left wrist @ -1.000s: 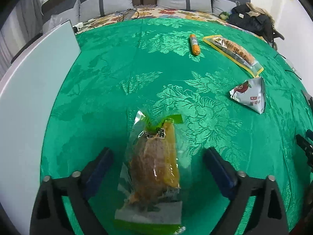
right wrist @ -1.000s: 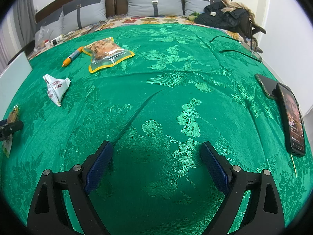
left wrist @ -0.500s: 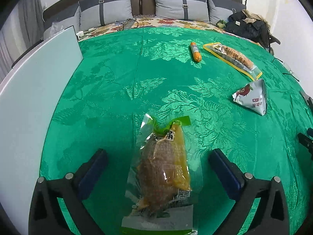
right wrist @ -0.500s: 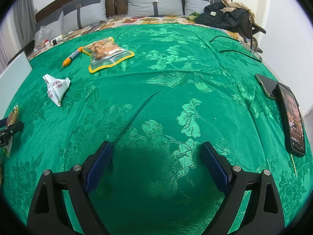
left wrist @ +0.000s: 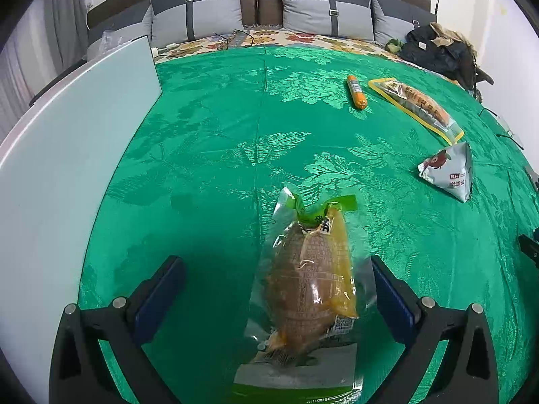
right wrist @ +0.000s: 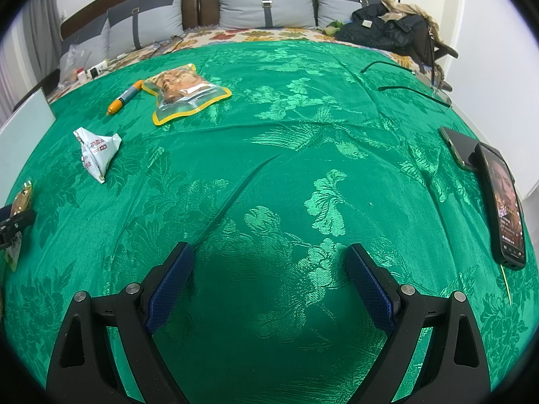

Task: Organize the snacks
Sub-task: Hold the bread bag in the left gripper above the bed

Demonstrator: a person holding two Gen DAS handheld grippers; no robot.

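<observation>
Clear pouch (brown snack inside) between wide left jaws

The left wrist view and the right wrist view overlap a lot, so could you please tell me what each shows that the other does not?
Only the left wrist view shows the open left gripper straddling the clear fish packet. Only the right wrist view shows the open, empty right gripper, two phones at the right edge and the cables. Both show the green cloth, the white board, the orange sausage stick, the yellow-edged pouch, the white triangular packet and the grey pillows.
</observation>
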